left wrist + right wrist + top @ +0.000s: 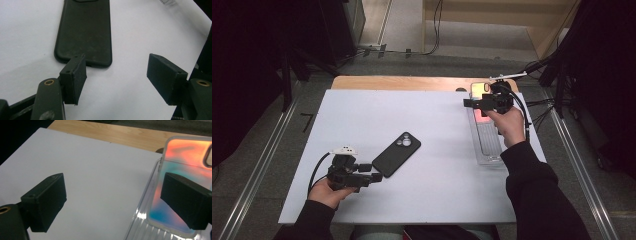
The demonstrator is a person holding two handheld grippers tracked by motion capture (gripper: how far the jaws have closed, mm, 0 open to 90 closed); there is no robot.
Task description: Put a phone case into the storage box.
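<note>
A matte black phone case [396, 154], slim with rounded corners and a round camera cluster at its far end, lies back-up and slantwise on the white sheet covering the surface [362, 120], toward the near left corner. The left claw [373, 171] sits open just at the case's near end; the left gripper view brings this close, one rubbery black pad [75, 77] overlapping the case's bottom edge, the other well off to the side with bare sheet between them.

Along the right edge lies a clear ribbed plastic tray [487, 142], and in its far end an iridescent case [477, 92], glossy orange and teal with a translucent rim. The right claw [475, 103] hangs above it, jaws spread wide and holding nothing. Bare pale wood shows along the far edge.
</note>
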